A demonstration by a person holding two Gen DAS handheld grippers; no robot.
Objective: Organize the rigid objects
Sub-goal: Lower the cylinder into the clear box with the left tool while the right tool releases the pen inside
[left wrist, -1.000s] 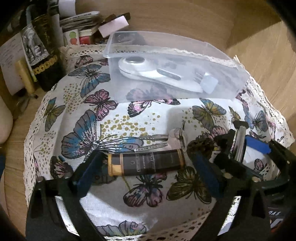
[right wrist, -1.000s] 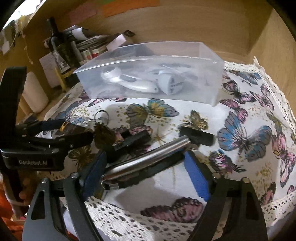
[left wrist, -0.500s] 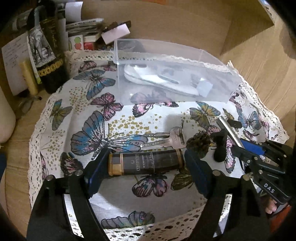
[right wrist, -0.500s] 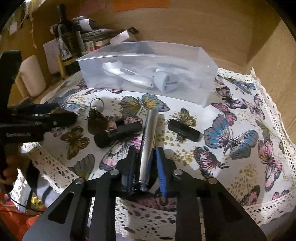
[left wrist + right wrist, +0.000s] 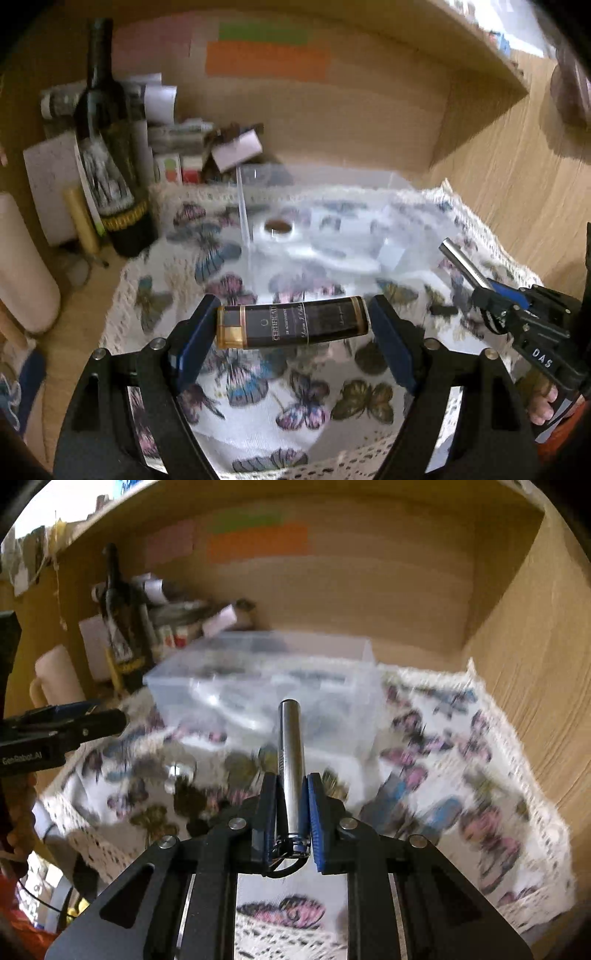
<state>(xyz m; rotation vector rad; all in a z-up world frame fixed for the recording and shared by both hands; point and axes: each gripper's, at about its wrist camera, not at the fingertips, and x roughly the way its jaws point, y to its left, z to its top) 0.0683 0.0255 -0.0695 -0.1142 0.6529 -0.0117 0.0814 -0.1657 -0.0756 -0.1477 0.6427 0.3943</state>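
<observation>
Right gripper (image 5: pixel 291 812) clamps metal tube (image 5: pixel 290 760) upright.

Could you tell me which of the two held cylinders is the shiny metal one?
The silver tube in the right gripper; the left gripper's is dark with gold bands.

We see a dark cylindrical tube (image 5: pixel 291 322) with a gold band near its left end and pale lettering along its side, lying crosswise and level, raised above the butterfly-print cloth. We also see a polished silver metal cylinder (image 5: pixel 291 771), slim and straight, pointing away from us toward the clear plastic box (image 5: pixel 266 672); a small wire ring shows at its near end. That box, translucent and open-topped, stands on the far part of the cloth, and inside it lies a white elongated gadget (image 5: pixel 295 240) with a round dark spot, blurred through the wall.
</observation>
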